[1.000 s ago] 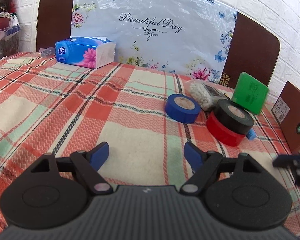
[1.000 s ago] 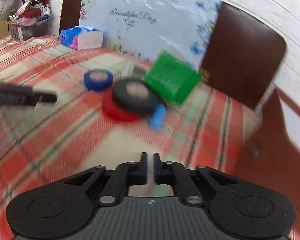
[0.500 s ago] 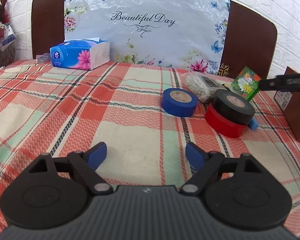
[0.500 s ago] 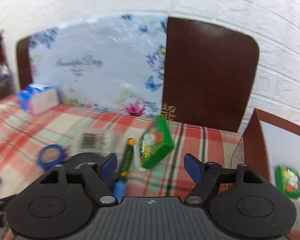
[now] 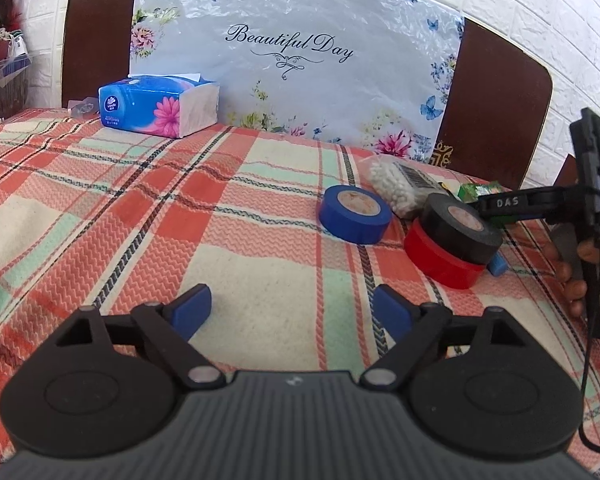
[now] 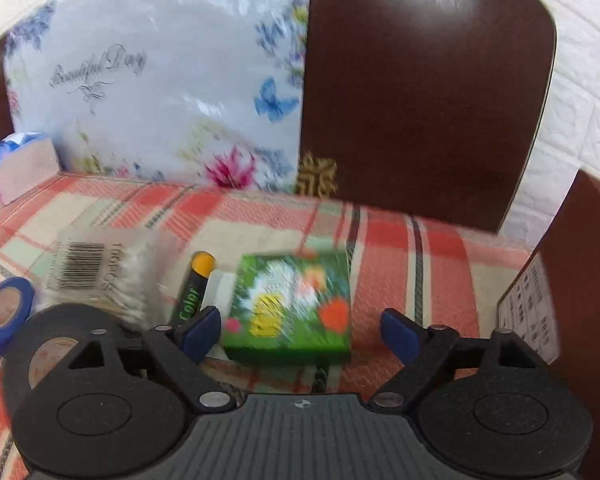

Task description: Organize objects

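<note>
A green picture box (image 6: 290, 306) lies flat on the plaid cloth. My right gripper (image 6: 302, 332) is open, its blue pads either side of the box's near edge, apart from it. A black marker (image 6: 194, 290) and a bag of cotton swabs (image 6: 100, 274) lie left of the box. A black tape roll (image 5: 462, 228) sits on a red roll (image 5: 440, 260), with a blue roll (image 5: 354, 214) to their left. My left gripper (image 5: 290, 314) is open and empty over bare cloth, well short of the rolls. The right gripper shows in the left wrist view (image 5: 508, 202) over the box.
A brown box (image 6: 580, 280) with a label stands at the right. A blue tissue pack (image 5: 158, 104) sits at the back left. A floral "Beautiful Day" bag (image 5: 296, 56) leans on brown chair backs along the far edge. A small blue item (image 5: 498, 264) lies behind the red roll.
My right gripper has opened from shut, swung right and dropped toward the green box, which now lies flat between its pads. My left gripper has barely moved.
</note>
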Action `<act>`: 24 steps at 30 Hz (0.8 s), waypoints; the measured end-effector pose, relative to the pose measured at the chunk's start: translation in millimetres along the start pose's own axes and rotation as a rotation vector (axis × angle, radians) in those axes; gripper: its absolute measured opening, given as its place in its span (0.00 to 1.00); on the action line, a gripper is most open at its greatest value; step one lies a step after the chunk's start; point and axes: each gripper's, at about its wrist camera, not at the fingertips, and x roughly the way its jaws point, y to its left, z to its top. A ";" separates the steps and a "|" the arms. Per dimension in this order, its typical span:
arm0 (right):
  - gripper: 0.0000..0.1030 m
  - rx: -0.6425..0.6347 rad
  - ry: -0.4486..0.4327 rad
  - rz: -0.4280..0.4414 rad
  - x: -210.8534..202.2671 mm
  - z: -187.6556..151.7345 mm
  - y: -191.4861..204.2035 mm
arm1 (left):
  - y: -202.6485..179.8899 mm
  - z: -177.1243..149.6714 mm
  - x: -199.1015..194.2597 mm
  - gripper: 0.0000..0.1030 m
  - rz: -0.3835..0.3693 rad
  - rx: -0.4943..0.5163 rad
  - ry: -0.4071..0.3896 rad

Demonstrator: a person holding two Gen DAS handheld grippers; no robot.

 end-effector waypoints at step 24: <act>0.84 0.084 -0.048 0.076 -227.8 -177.3 -23.2 | -96.0 -1.1 -31.6 0.87 -0.326 0.065 0.228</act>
